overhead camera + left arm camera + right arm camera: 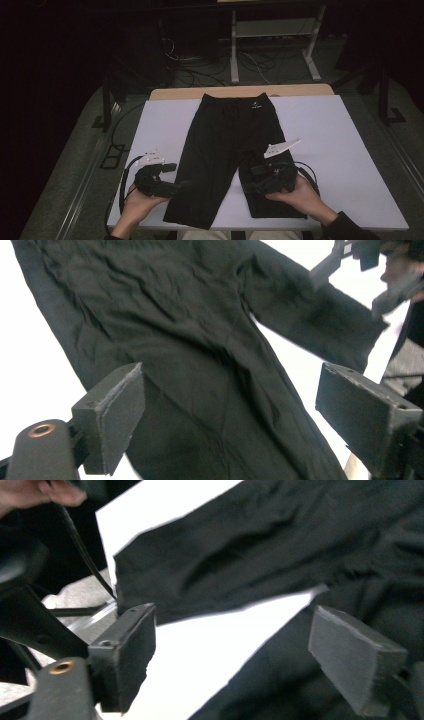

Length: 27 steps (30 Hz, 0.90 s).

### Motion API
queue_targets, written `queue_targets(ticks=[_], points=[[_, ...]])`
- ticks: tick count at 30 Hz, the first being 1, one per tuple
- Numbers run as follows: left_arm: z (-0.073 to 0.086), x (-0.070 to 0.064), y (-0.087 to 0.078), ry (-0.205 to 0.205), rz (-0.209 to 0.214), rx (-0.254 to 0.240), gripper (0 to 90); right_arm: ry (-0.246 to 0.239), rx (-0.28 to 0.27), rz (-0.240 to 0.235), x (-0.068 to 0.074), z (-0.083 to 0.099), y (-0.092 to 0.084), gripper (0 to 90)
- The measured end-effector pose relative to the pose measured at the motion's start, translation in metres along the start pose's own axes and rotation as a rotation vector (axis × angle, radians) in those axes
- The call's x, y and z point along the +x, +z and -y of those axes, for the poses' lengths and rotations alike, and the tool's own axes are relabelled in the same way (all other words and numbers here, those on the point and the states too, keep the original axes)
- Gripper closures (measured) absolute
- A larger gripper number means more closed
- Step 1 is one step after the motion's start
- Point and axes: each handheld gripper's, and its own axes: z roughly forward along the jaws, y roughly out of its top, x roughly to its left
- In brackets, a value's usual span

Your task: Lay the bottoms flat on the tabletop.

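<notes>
Black fabric shorts point(227, 150) flat on white worktop point(325, 150), L claw point(186, 186) & R claw point(248, 186) both spread, gripping nothing, dark room w/ floor cables point(200, 65).

Black fabric shorts point(231, 150) spread flat down middle of white rectangular table point(345, 150); bare tabletop wide open either side. White strip between two legs free. Left gripper point(182, 186) and right gripper point(250, 186) crowd near hems.
</notes>
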Motion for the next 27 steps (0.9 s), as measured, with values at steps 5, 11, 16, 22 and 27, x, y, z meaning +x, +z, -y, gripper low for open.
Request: queue_targets(ticks=[5,11,16,22,27], points=[[0.002,0.004,0.005,0.006,-0.017,-0.053,5.3,-0.006,0.045,0.034,0.0,0.019,-0.002,17.4],[0.004,0.011,0.008,-0.02,-0.05,-0.126,0.0,-0.005,0.103,0.037,0.0,0.037,0.002,20.1],[0.002,0.014,0.009,-0.043,-0.081,-0.187,0.0,-0.002,0.126,0.03,0.005,0.043,0.005,26.3],[0.006,0.015,0.011,-0.068,-0.099,-0.237,0.0,-0.026,0.164,0.036,0.014,0.049,0.014,48.3],[0.012,0.02,0.011,-0.085,-0.123,-0.235,0.0,-0.047,0.191,0.036,0.018,0.048,0.018,87.3]])
